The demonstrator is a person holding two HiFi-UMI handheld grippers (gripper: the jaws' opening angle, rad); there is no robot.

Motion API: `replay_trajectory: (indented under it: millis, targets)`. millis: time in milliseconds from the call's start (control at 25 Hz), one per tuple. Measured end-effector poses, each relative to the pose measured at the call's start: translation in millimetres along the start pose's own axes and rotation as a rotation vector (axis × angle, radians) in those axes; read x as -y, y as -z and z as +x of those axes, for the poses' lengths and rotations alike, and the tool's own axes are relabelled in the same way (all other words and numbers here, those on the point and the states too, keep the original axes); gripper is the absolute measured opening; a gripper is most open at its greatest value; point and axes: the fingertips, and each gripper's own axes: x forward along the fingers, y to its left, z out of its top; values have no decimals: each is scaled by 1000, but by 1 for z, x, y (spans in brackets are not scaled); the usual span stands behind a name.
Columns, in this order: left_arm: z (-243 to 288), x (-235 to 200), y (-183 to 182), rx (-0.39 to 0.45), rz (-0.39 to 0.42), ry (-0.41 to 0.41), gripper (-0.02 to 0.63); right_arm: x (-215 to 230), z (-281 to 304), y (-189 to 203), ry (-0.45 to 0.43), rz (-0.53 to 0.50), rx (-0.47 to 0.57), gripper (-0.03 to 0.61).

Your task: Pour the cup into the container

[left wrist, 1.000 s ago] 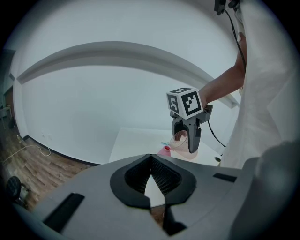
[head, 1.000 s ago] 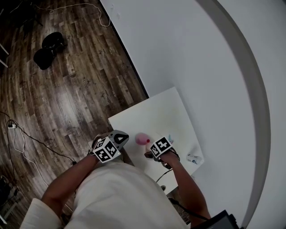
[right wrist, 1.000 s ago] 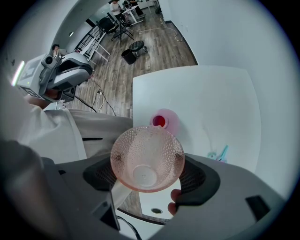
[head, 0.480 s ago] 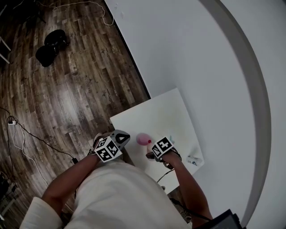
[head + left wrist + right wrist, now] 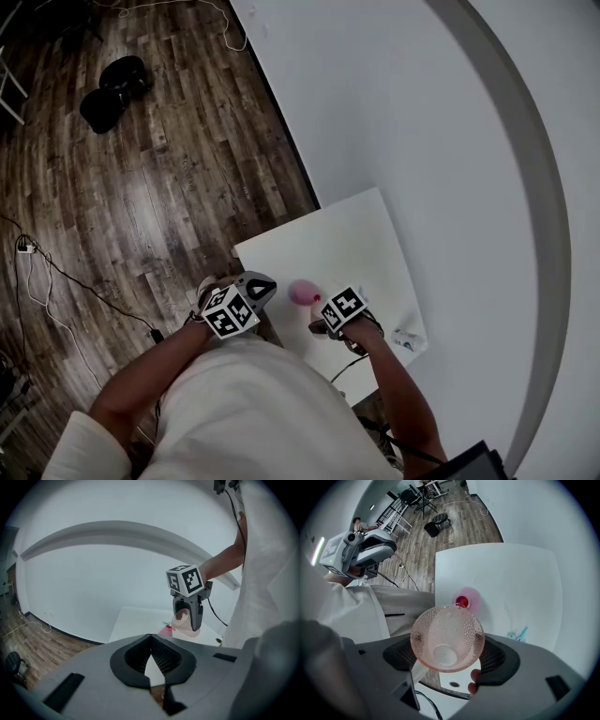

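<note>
A pink container [image 5: 464, 600] with red contents stands near the front of the white table [image 5: 511, 569]. My right gripper [image 5: 446, 641] is shut on a clear pink dimpled cup [image 5: 446, 632], tipped with its mouth toward the camera just short of the container; its inside looks empty. In the head view the container [image 5: 302, 292] sits between my left gripper [image 5: 261, 287] and my right gripper [image 5: 321, 325]. In the left gripper view my left gripper [image 5: 150, 641] has its jaws together on nothing, off the table's left edge, facing the cup [image 5: 183, 619] and the container [image 5: 166, 630].
A small blue-green item [image 5: 516, 633] lies on the table's right part, near the front corner [image 5: 405, 334]. A white wall runs along the table's far side. Wooden floor on the left carries black objects [image 5: 117, 89] and cables [image 5: 37, 272].
The head view has drifted slightly. Both grippers keep about the same places beside the pink container, and the cup stays in the right gripper.
</note>
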Motion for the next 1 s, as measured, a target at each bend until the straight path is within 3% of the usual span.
replay_trajectory:
  millis: [1000]
  targets:
    - [3, 0, 4, 7, -4, 7, 11, 2, -2, 1, -5, 0, -47, 382]
